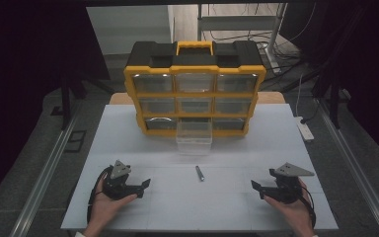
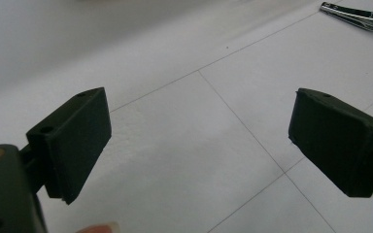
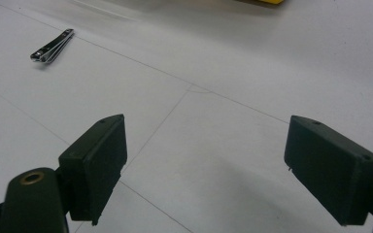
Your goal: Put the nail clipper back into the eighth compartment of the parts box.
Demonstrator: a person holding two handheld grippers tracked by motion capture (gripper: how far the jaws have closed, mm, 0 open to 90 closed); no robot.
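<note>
White rectangular table (image 1: pixel 128 148), surface marked with thin grid lines. Yellow-and-black plastic drawer organiser (image 1: pixel 195 89) stands at the far edge, its clear bottom-middle drawer (image 1: pixel 194 138) pulled out. Small silver metal nail clipper (image 1: pixel 199 173) lies flat mid-table, apart from the organiser.

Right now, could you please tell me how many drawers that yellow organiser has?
9, in three rows of three in the organiser. Eight are pushed in; the bottom middle drawer is pulled out over the table. None appear hidden.
</note>
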